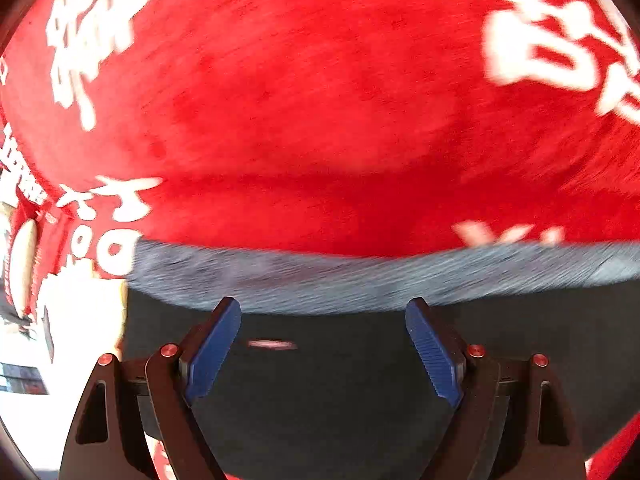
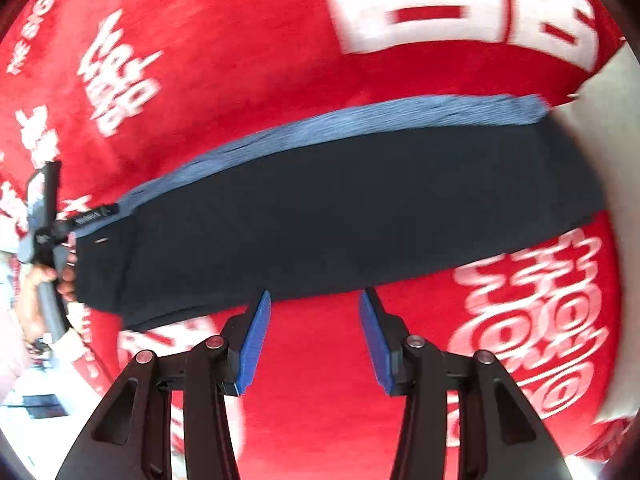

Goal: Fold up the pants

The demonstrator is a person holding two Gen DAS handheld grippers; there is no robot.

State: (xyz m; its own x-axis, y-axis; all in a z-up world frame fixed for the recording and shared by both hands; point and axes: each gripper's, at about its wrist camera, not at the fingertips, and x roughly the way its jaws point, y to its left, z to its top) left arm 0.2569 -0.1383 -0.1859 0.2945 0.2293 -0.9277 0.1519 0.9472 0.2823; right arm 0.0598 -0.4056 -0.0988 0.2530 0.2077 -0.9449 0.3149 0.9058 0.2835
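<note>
Dark navy pants (image 2: pixel 340 208) lie folded lengthwise in a long band on a red cloth with white lettering (image 2: pixel 240 60). A lighter blue-grey lining strip (image 2: pixel 360 120) shows along their far edge. My right gripper (image 2: pixel 314 308) is open and empty, just short of the pants' near edge. My left gripper (image 1: pixel 324 316) is open and empty, hovering over the dark pants (image 1: pixel 340 380) near their blue-grey edge (image 1: pixel 360 280). In the right wrist view the left gripper (image 2: pixel 48 232) shows at the pants' waist end, held by a hand.
The red cloth (image 1: pixel 320 100) covers the table on all sides of the pants. White floor or surface shows past the cloth's edge at the right (image 2: pixel 608 112) and at the left (image 1: pixel 60 360).
</note>
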